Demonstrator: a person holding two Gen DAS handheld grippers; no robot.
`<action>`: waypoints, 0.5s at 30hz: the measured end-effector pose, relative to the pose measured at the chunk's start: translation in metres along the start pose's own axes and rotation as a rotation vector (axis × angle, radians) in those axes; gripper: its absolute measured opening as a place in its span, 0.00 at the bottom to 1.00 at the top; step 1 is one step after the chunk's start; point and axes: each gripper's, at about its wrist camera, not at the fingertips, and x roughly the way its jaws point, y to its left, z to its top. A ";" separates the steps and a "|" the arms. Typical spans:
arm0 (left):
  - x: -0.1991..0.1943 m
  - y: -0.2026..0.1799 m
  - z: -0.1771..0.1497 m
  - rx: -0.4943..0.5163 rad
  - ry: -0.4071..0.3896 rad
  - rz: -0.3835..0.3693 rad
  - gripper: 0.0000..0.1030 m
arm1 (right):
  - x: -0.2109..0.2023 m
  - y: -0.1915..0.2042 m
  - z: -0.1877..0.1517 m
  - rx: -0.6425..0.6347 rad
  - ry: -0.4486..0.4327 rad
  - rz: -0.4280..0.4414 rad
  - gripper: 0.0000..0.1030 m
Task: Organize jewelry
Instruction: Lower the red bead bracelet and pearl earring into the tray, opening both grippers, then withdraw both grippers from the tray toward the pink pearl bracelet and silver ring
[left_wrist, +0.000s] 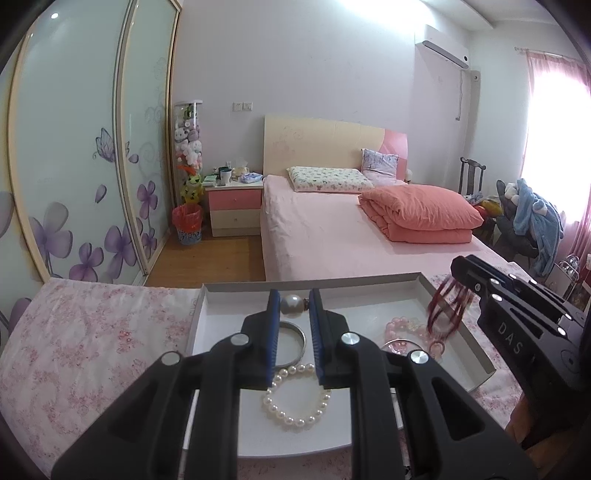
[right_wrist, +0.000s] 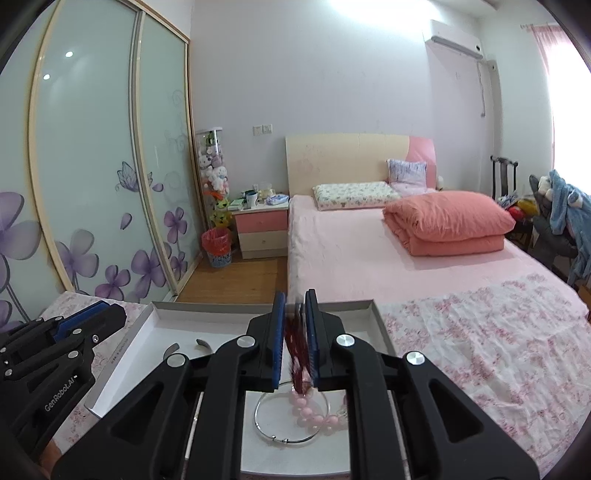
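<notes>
Left gripper (left_wrist: 294, 306): bottom centre of the left wrist view, over the tray; its blue-padded fingers (left_wrist: 273, 310) are clamped on a large pearl bead (left_wrist: 293, 305) at their tips. It also shows at the left edge of the right wrist view (right_wrist: 96, 314).
Right gripper (right_wrist: 295, 314): bottom centre of the right wrist view; its fingers (right_wrist: 279, 332) are nearly together, pinching a dark red tassel piece (right_wrist: 297, 343) that hangs down between them and is blurred. In the left wrist view it enters from the right edge (left_wrist: 458, 275) with the tassel dangling (left_wrist: 445, 310) over the tray's right part.
Tray (left_wrist: 221, 295): shallow white cardboard box lid, lying on a pink floral cloth (left_wrist: 74, 350) in the lower half of both views.
White pearl bracelet (left_wrist: 295, 398): lying inside the tray, lower centre of the left wrist view, partly under the left gripper.
Silver bangle (left_wrist: 301, 343): in the tray, just behind the pearl bracelet.
Pink bead bracelet (right_wrist: 314, 413): in the tray below the right gripper, overlapping a thin silver hoop (right_wrist: 280, 437).
Bed (left_wrist: 332, 236): pink sheet, centre of the frame behind the tray, with a folded salmon quilt (left_wrist: 421, 214).
Wardrobe (left_wrist: 74, 147): sliding doors with purple flowers, left side.
</notes>
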 end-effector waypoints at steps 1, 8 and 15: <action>0.001 0.000 -0.001 -0.003 0.001 0.004 0.17 | 0.001 0.001 -0.001 0.003 0.005 0.000 0.24; 0.001 0.009 -0.003 -0.017 0.012 0.006 0.27 | -0.011 -0.007 -0.004 0.012 0.012 -0.010 0.44; -0.021 0.034 -0.009 -0.050 0.019 0.031 0.33 | -0.031 -0.022 -0.017 0.048 0.047 -0.033 0.45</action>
